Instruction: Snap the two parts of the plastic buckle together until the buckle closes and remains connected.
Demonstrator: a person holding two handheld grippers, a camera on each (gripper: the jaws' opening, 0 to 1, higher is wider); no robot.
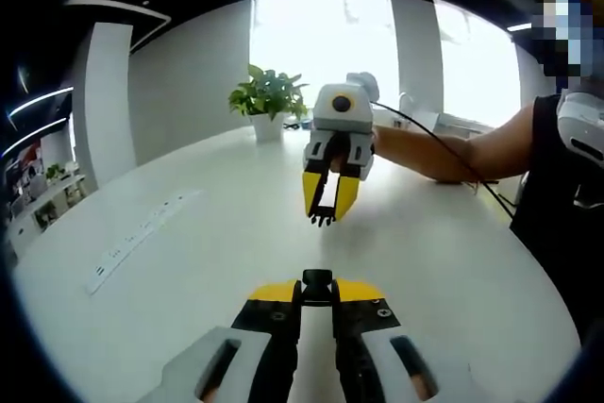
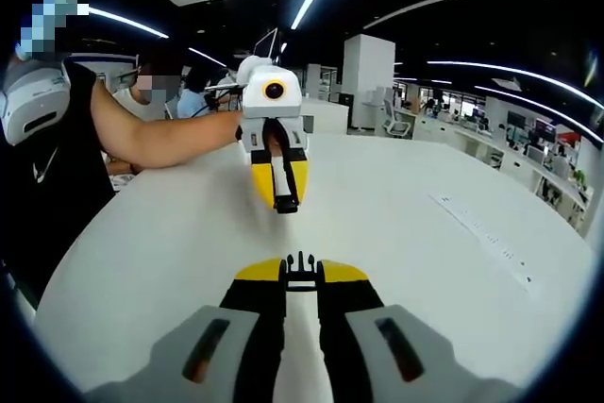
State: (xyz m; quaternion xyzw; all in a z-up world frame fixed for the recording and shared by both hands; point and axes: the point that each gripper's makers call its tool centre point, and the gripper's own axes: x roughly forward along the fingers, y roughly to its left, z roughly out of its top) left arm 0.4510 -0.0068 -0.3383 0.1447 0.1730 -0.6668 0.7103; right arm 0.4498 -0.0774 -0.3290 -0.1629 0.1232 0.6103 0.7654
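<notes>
The buckle is in two black halves, held apart over the white table (image 1: 189, 261). My left gripper (image 1: 317, 290) is shut on the socket half (image 1: 317, 280), which peeks out between its yellow tips. Facing it, my right gripper (image 1: 330, 203) is shut on the pronged half (image 1: 323, 217), prongs pointing down toward the left gripper. In the right gripper view, my right gripper (image 2: 300, 277) grips the pronged half (image 2: 300, 264). Beyond a gap, the left gripper (image 2: 284, 197) holds the socket half (image 2: 286, 201). The two halves are roughly lined up but not touching.
A potted plant (image 1: 268, 99) stands at the table's far edge. A long white strip (image 1: 142, 238) (image 2: 483, 233) lies flat on the table. The person's arm (image 1: 444, 153) (image 2: 160, 139) and a black cable (image 1: 444, 153) reach in from the side. Office desks lie beyond.
</notes>
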